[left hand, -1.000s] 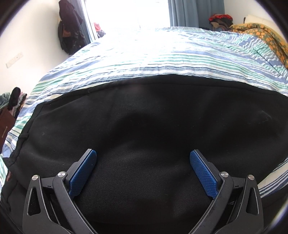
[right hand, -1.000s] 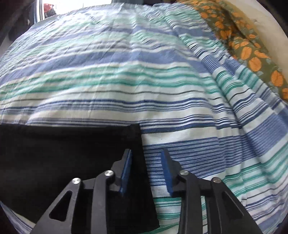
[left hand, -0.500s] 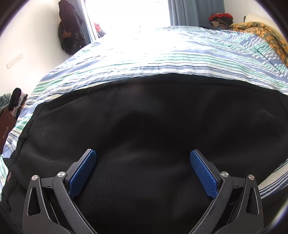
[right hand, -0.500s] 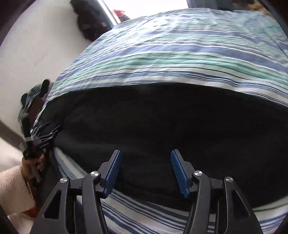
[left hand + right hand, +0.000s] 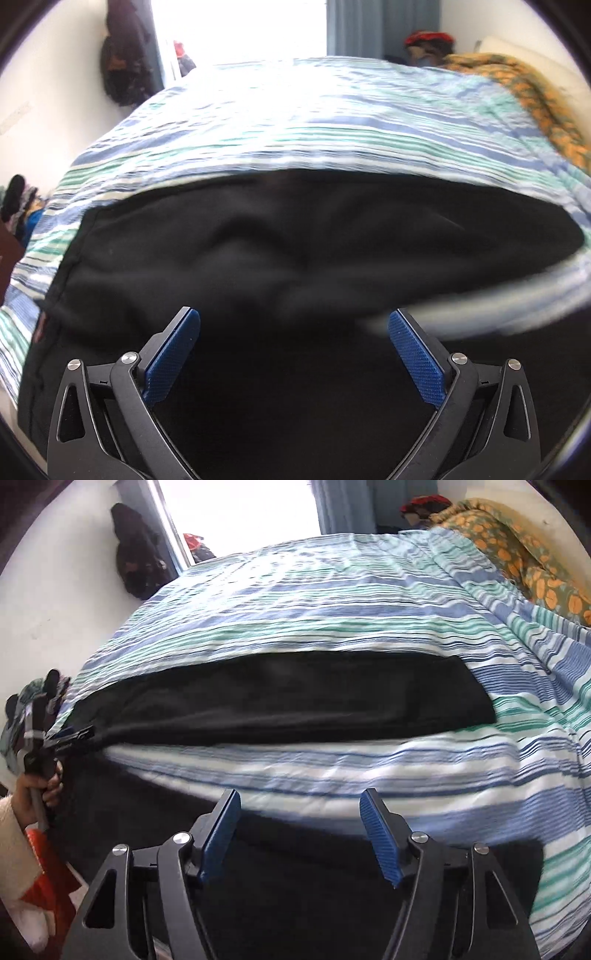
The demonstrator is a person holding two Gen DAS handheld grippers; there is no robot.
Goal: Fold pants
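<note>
On the striped blue-green bedsheet [image 5: 332, 602], the black fleece pants [image 5: 280, 698] now lie further off than half a second ago. I've backed my right gripper [image 5: 299, 834] away, fingers wide and empty. Left gripper [image 5: 293, 354] too, over the pants. Looks like that fold's done.

One pair of black pants [image 5: 280, 698], one striped bed [image 5: 332, 602], one orange floral blanket [image 5: 517, 554] at two o'clock, two hand-held grippers: left hand-held gripper [image 5: 293, 334], right hand-held gripper [image 5: 300, 818].
</note>
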